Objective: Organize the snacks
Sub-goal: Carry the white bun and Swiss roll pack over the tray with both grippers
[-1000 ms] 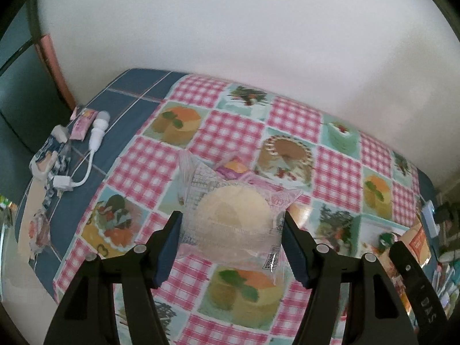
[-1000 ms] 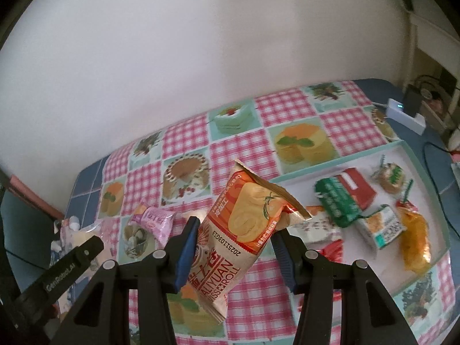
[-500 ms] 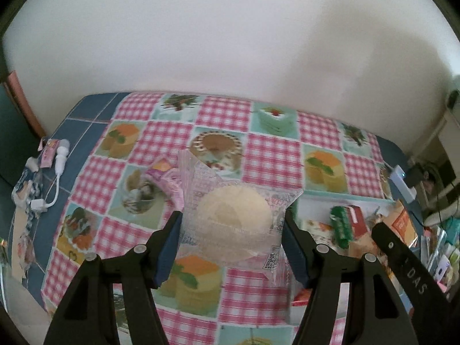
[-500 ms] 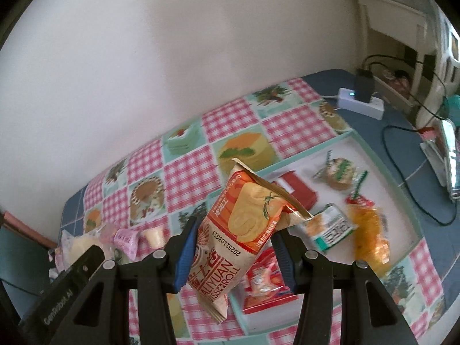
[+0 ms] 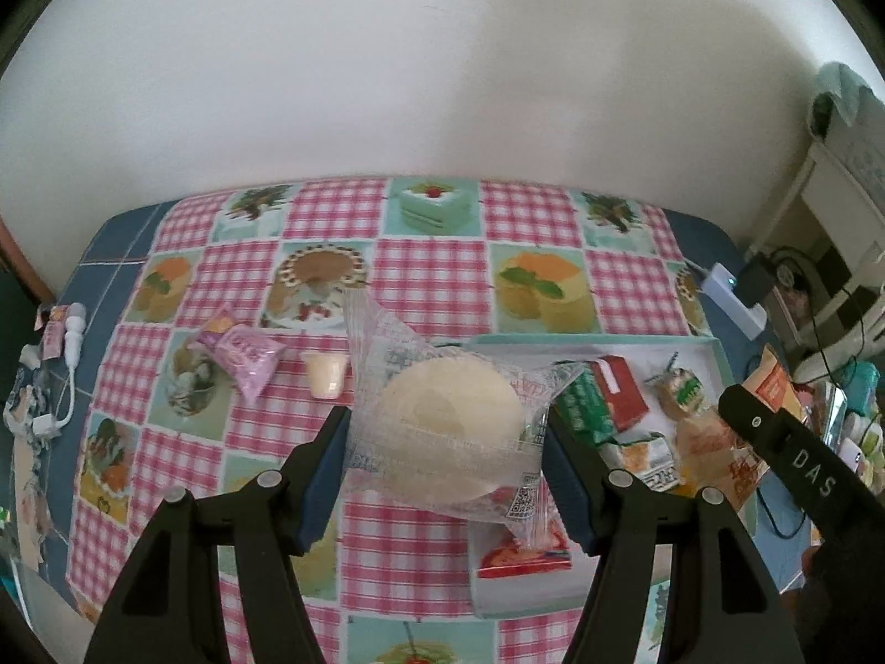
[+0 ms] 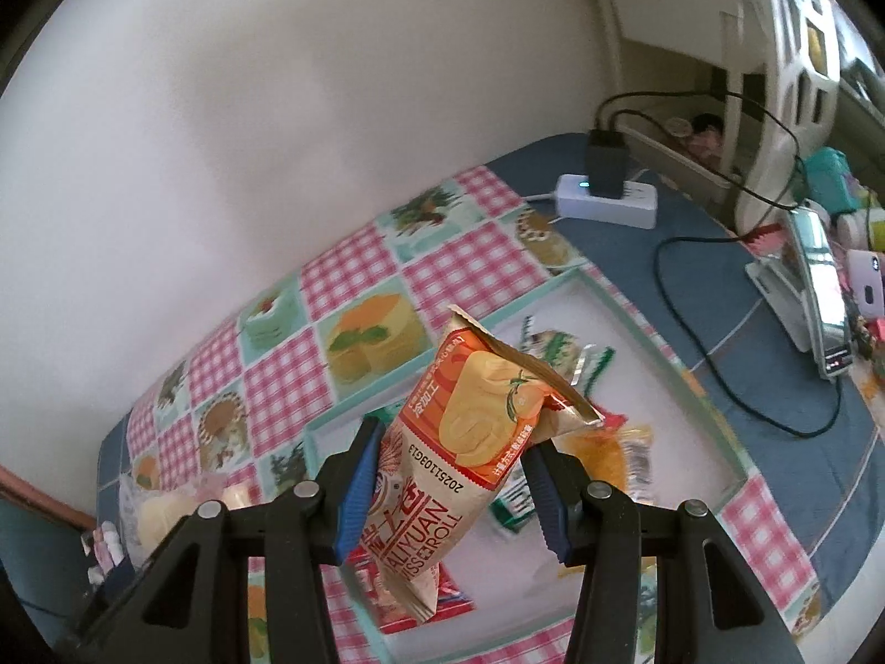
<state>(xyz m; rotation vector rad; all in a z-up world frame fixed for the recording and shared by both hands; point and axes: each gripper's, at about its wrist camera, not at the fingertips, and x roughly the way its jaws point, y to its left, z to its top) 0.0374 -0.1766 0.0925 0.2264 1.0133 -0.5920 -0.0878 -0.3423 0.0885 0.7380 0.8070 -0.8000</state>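
My left gripper (image 5: 445, 456) is shut on a clear packet with a round pale cake (image 5: 451, 415), held above the table at the left edge of the white tray (image 5: 713, 346). My right gripper (image 6: 451, 473) is shut on an orange Swiss roll packet (image 6: 464, 442), held above the tray (image 6: 658, 343). The tray holds several snacks: a green packet (image 5: 583, 415), a red box (image 5: 622, 393), a red packet (image 5: 520, 550). A pink candy packet (image 5: 246, 354) and a small jelly cup (image 5: 326, 373) lie on the checked cloth left of the tray.
A white power strip with a black plug (image 6: 605, 191) and cables (image 6: 713, 365) lie on the blue table right of the tray. A white cable and small items (image 5: 52, 365) sit at the left table edge. A wall stands behind the table.
Both grippers have swung to the right with their packets, from over the checked cloth to over the tray. Both grips are unchanged.
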